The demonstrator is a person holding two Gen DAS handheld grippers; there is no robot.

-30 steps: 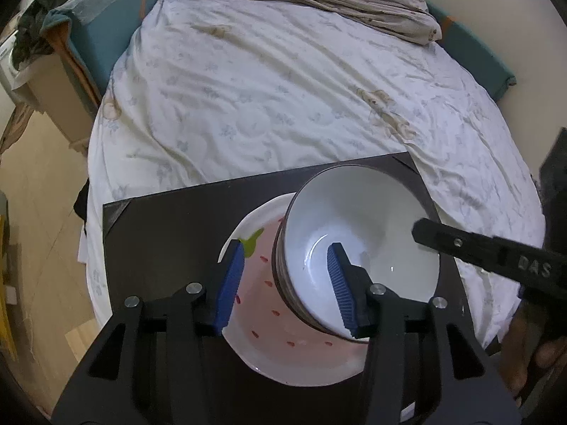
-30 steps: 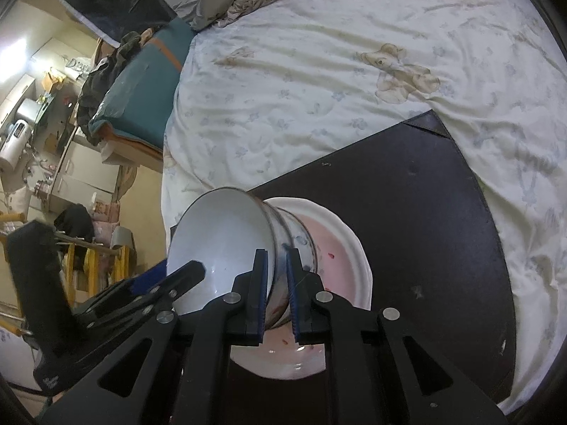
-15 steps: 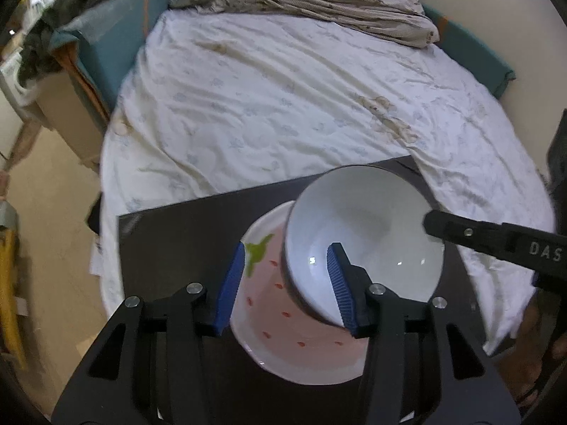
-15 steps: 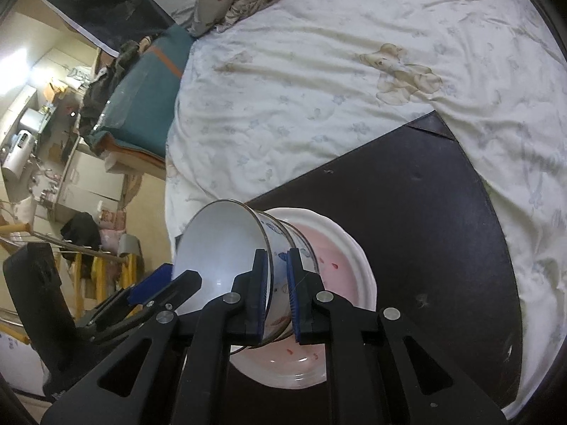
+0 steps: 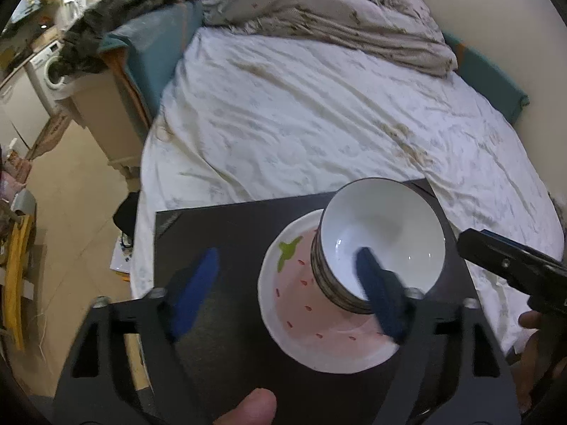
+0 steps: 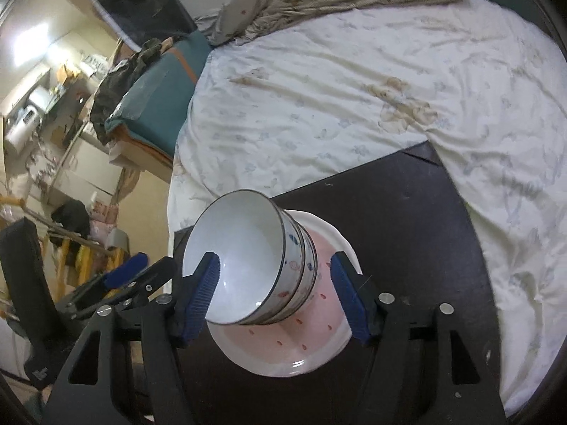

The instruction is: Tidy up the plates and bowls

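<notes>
Left wrist view: the left gripper (image 5: 287, 283) is shown with its jaws spread wide, just opened from a hold on the near wall of the bowls (image 5: 381, 239); one blue finger is seen in front of the bowl's white inside, the other well off to the side over the black board (image 5: 219, 226), and nothing is pressed by either pad; the bowls, nested as a stack, are seen standing on the pink strawberry plate (image 5: 319, 329), which lies on the board laid over the bed (image 5: 319, 113); part of the right gripper (image 5: 510, 265) is caught at the edge, with no lettering legible on it at this moment; a thumb (image 5: 251, 407) is seen at the bottom edge.

Right wrist view: the right gripper (image 6: 276, 294) is likewise shown released, its jaws just parted from a pinch on the bowl's rim; the stack of bowls (image 6: 255, 265) now sits between the open fingers without contact; the plate (image 6: 283, 347) is seen beneath it; the left gripper (image 6: 124, 283) is visible beside the stack.

Both releases are taken to mean that the stacking of bowls on the plate is finished and the set stands unsupported; a white mark is seen low on the left handle, too small to be read.
</notes>
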